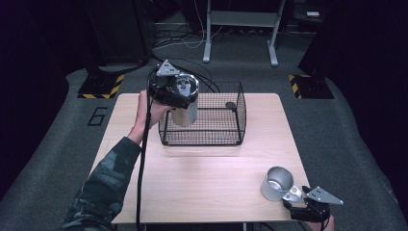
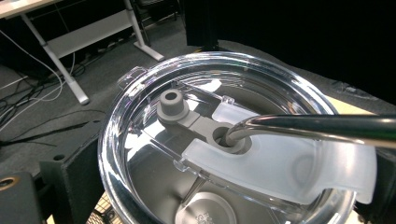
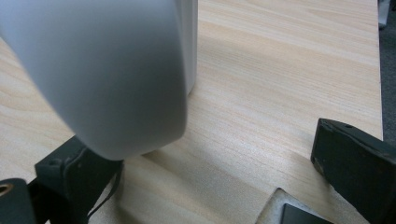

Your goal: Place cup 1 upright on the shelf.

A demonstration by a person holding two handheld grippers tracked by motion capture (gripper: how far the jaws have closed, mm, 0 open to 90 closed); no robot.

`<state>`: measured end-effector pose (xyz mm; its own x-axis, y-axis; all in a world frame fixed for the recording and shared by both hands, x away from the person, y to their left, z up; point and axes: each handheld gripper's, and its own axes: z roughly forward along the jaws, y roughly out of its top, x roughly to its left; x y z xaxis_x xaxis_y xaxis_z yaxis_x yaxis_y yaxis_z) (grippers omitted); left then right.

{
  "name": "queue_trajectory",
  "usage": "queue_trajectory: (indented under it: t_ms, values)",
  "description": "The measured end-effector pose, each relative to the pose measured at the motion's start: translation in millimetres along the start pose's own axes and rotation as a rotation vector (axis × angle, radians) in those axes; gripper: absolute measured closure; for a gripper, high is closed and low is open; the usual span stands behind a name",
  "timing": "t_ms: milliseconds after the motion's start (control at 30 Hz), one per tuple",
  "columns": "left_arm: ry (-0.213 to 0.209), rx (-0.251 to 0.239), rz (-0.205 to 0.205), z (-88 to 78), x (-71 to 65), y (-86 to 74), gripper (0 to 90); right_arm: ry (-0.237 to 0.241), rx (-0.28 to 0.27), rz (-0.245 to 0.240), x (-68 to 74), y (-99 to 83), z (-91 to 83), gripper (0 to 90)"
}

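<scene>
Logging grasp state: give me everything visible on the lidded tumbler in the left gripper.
The tumbler is a brushed steel cylinder with a clear plastic lid, a frosted slider, a grey stopper and a metal straw through the lid's hole. The left gripper clamps it near the top, roughly upright, over the near left corner of the wire basket.

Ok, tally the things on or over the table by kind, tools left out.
Wire basket: 1
Steel tumbler with clear lid and straw: 1
Steel mug: 1
Small dark piece in the basket: 1
Total: 4
</scene>
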<state>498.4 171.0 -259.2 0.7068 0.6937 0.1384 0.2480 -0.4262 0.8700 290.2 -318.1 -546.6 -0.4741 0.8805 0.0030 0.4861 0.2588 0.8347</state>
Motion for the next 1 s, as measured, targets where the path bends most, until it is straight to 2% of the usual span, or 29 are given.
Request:
queue_trajectory:
  t_ms: [167,267,367,467,500,600,667,700,733,833,1000]
  values:
    - [0.011,0.01,-0.021,9.3,5.9,1.6,3.9,-0.002,-0.001,0.0,0.0,0.0,0.1,1.9]
    - [0.017,0.022,-0.017,14.4,10.6,2.9,3.9,-0.002,-0.004,0.001,0.0,-0.1,0.1,2.0]
    - [0.024,0.027,-0.04,20.9,12.6,2.9,3.9,-0.003,-0.007,0.002,0.1,-0.2,0.3,2.0]
    - [0.027,0.042,-0.037,27.3,15.6,2.8,3.9,-0.005,-0.009,0.007,0.4,-0.1,0.5,2.0]
    - [0.03,0.044,-0.048,29.5,15.8,2.4,3.9,-0.005,-0.009,0.008,0.5,-0.1,0.4,2.0]
    - [0.033,0.058,-0.043,35.7,18.8,1.3,3.9,-0.003,-0.009,0.003,0.1,-0.1,0.4,2.0]
    - [0.04,0.062,-0.064,40.6,19.4,-0.3,3.9,0.004,-0.006,0.002,-0.1,-0.1,0.2,2.0]
    - [0.042,0.07,-0.05,42.7,21.6,-0.9,3.9,0.007,-0.01,0.011,0.4,0.0,0.2,2.0]
    - [0.044,0.076,-0.053,44.9,22.8,-1.7,3.9,0.007,-0.01,0.01,0.3,0.0,0.2,2.0]
    - [0.054,0.082,-0.075,52.3,25.7,-4.4,3.9,0.007,-0.01,0.01,0.3,0.0,0.2,2.1]
    - [0.062,0.109,-0.073,63.6,29.8,-7.9,3.9,0.003,-0.015,0.012,0.6,-0.2,0.4,2.1]
